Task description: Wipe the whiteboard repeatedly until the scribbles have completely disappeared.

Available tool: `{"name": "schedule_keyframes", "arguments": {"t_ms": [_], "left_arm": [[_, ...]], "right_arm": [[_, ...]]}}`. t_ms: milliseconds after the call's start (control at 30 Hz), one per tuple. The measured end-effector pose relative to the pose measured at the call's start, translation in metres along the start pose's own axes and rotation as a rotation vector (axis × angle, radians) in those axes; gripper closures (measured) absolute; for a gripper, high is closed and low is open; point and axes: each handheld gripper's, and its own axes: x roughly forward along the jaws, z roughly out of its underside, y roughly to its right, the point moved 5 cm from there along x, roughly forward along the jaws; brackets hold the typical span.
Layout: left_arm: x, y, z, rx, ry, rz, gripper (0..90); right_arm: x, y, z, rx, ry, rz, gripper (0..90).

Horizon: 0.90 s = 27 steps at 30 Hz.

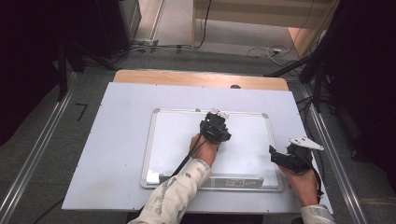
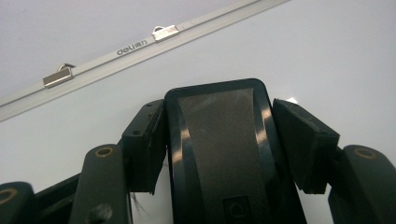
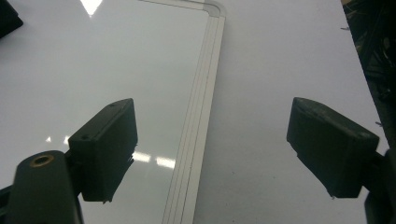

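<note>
A black whiteboard eraser (image 2: 219, 154) sits pinched between the jaws of the left gripper (image 1: 215, 127), over the middle of the whiteboard (image 1: 173, 140), toward its far edge. The right gripper (image 3: 210, 149), jaws spread and empty, hovers at the whiteboard's right frame above the white table (image 1: 112, 140).

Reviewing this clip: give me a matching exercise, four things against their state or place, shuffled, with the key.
Things:
1. left tool
2. right tool
3. black eraser
4. whiteboard

States or places:
A. lies flat on the white table cover
B. jaws wide apart, nothing between them, above the board's edge
C. clamped between two jaw pads
D. shut on a black block

Pairs: 1-D, 2-B, 3-C, 4-A
</note>
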Motion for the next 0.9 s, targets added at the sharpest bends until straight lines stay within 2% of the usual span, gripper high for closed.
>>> {"name": "schedule_keyframes", "arguments": {"t_ms": [267,633,733,900], "left_arm": [[0.002,-0.026,-0.002,-0.037,-0.014,-0.041,38.3],[-0.004,-0.064,0.007,-0.094,-0.014,-0.085,38.2],[-0.006,-0.067,0.009,-0.097,-0.016,-0.086,38.0],[-0.005,-0.062,0.008,-0.083,-0.021,-0.09,38.4]], "right_arm": [[-0.001,0.002,0.001,0.006,0.001,0.0,14.9],[-0.001,0.002,0.001,0.005,-0.001,0.003,14.9],[-0.001,0.002,0.001,0.004,-0.002,0.004,14.9],[0.0,0.001,0.001,0.003,-0.004,0.003,14.9]]}}
